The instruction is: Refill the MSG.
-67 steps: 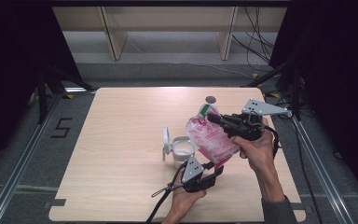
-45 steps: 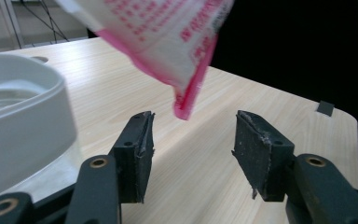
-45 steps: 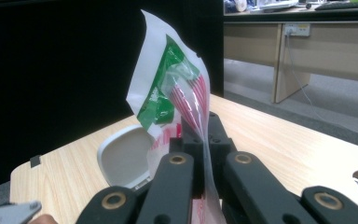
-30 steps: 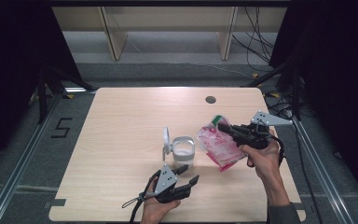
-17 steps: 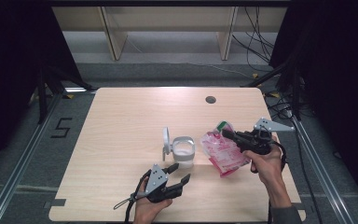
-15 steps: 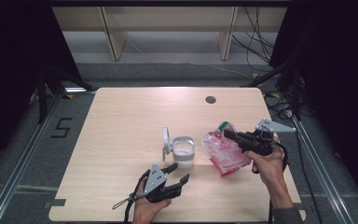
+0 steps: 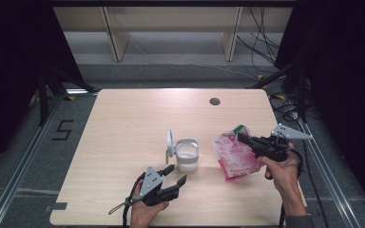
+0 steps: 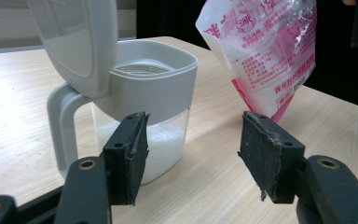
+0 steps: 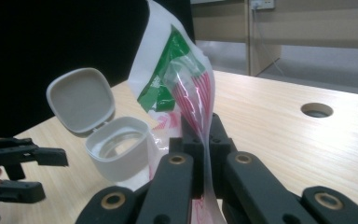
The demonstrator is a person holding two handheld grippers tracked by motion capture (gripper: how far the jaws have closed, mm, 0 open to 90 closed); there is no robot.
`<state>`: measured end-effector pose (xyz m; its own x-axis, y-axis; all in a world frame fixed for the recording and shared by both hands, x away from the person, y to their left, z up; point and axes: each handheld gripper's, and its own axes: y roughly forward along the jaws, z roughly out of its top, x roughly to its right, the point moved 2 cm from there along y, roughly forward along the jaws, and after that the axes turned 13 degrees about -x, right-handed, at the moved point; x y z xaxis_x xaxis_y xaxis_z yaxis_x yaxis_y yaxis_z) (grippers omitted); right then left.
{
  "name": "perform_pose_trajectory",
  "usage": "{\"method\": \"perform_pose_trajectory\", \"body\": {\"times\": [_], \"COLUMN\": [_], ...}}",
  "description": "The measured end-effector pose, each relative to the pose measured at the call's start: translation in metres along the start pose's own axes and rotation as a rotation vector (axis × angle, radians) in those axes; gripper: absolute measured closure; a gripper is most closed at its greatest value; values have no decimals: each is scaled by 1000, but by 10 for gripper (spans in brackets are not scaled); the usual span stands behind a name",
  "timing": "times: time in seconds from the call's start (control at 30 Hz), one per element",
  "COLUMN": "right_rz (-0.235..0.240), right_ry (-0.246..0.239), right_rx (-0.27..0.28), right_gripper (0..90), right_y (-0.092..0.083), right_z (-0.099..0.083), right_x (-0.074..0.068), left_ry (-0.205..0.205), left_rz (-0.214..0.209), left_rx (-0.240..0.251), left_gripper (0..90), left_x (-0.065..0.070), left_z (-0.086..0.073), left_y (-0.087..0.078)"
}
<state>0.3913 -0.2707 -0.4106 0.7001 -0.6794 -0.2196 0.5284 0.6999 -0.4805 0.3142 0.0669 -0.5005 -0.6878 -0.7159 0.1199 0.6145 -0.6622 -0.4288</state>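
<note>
Plainly, the pink bag [image 8: 265, 56] bears unreadably small pink print.

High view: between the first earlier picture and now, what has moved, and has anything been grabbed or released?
The right gripper, shut on the pink bag, lowered it from a raised tilt over the container to rest on the table beside it. The left gripper drew back toward the near-left, and its empty jaws have just been opening. The container stayed put, its lid up.
</note>
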Motion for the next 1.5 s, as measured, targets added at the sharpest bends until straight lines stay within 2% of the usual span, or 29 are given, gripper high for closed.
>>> {"method": "perform_pose_trajectory", "body": {"times": [0.03,0.07,0.23,0.27,0.33,0.37,0.4,0.47,0.5,0.57,0.6,0.63,0.7,0.73,0.8,0.83,0.87,0.97,1.0,1.03,1.07,1.1,1.13,1.2,1.3,1.37,1.4,1.43,1.5], "right_rz": [-14,-14,-73,-76,-76,-80,-99,-102,-115,-119,-142,-129,-138,-143,-151,-147,-157,-178,-196,-199,-202,-221,-216,-241,-244,-249,-244,-246,-264], "right_ry": [-24,-7,-43,-18,-23,-9,-45,-26,-48,-22,-52,-19,-33,-12,-26,7,9,-6,-44,-55,-33,-40,-66,-67,-47,-61,-33,-30,-54], "right_rx": [4,-1,-21,-28,-31,-35,-29,-43,-42,-48,-54,-64,-65,-68,-67,-75,-86,-89,-92,-87,-83,-102,-104,-124,-137,-136,-130,-151,-152], "right_gripper": [900,900,900,900,900,900,900,900,900,900,900,900,900,900,900,900,900,900,900,900,900,900,900,900,900,900,900,900,899], "right_y": [0,-1,-4,-5,-6,-7,-7,-9,-9,-11,-11,-11,-11,-11,-11,-12,-12,-10,-10,-9,-8,-8,-6,-5,-4,-3,-1,-1,1], "right_z": [0,-1,-2,-3,-4,-5,-5,-7,-7,-9,-9,-11,-12,-14,-15,-16,-16,-17,-16,-16,-16,-16,-16,-17,-19,-20,-21,-22,-23], "right_x": [3,1,5,4,7,7,10,10,12,12,16,15,18,19,22,21,21,22,24,24,22,22,23,22,22,25,24,24,26], "left_ry": [1,0,-2,-10,-11,-5,-13,-15,-16,-16,-12,-16,-17,-17,-17,-22,-23,-17,-24,-27,-21,-19,-18,-27,-29,-29,-36,-31,-33], "left_rz": [9,15,22,22,28,26,32,39,34,33,32,32,31,30,38,38,38,33,35,34,30,35,34,32,36,40,41,41,34], "left_rx": [-9,-14,-29,-25,-14,-15,-22,-21,-17,-10,-8,-5,-5,-4,-20,-21,-21,-17,-18,-10,-10,-20,-19,-7,-15,-16,-16,-16,-1], "left_gripper": [408,408,401,401,401,401,402,402,401,402,402,403,402,403,403,403,403,403,403,403,403,403,403,403,403,403,403,403,403], "left_x": [-1,-2,-5,-6,-7,-8,-8,-10,-10,-10,-10,-11,-11,-11,-12,-12,-12,-12,-11,-11,-11,-11,-11,-12,-12,-13,-14,-14,-14], "left_z": [0,0,-2,-2,-3,-3,-3,-3,-3,-3,-2,-3,-3,-3,-4,-4,-4,-4,-4,-4,-4,-4,-4,-4,-5,-5,-5,-5,-5], "left_y": [-1,-2,-4,-4,-4,-5,-7,-7,-8,-8,-8,-7,-7,-7,-8,-8,-8,-7,-7,-6,-6,-7,-7,-6,-8,-8,-8,-9,-8]}}
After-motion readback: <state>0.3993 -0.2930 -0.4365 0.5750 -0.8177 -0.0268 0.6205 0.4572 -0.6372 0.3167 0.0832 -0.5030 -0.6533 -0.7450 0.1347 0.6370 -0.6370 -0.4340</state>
